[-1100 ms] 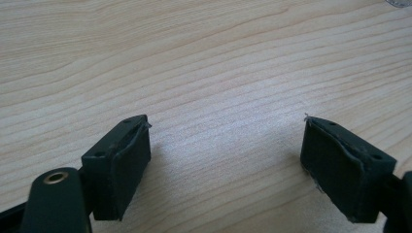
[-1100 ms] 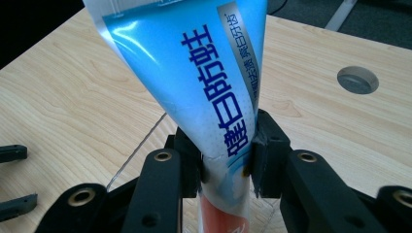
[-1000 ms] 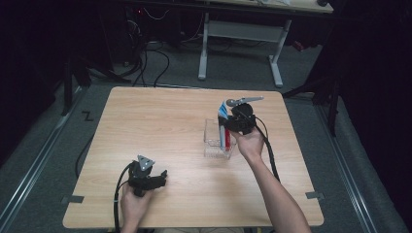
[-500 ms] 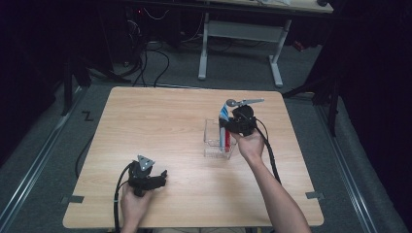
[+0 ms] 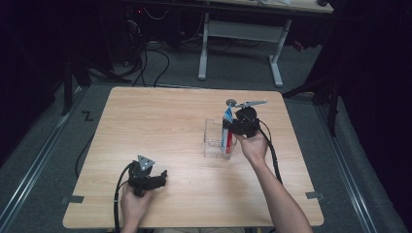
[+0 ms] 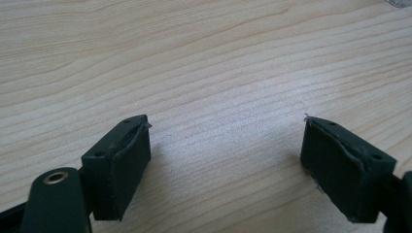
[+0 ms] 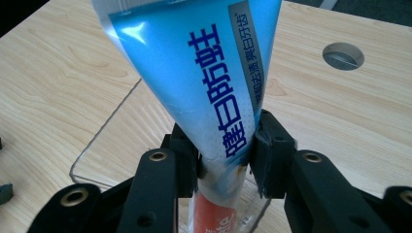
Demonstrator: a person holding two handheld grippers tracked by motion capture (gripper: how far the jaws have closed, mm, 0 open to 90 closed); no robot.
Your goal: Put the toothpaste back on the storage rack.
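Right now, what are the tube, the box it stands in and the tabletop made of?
Toothpaste tube: soft glossy plastic laminate, going by sheen and flat crimped end. Clear box: see-through rigid plastic, likely acrylic. Table: pale matte wood grain, probably laminate.

Overhead light falls evenly on the table (image 5: pixel 160 121) while the surrounding room lies near black, the high view is soft and grainy, both gripper views are bright, with blurred pads (image 6: pixel 124 165) casting soft shadows and white glare on the toothpaste tube (image 7: pixel 194 73).
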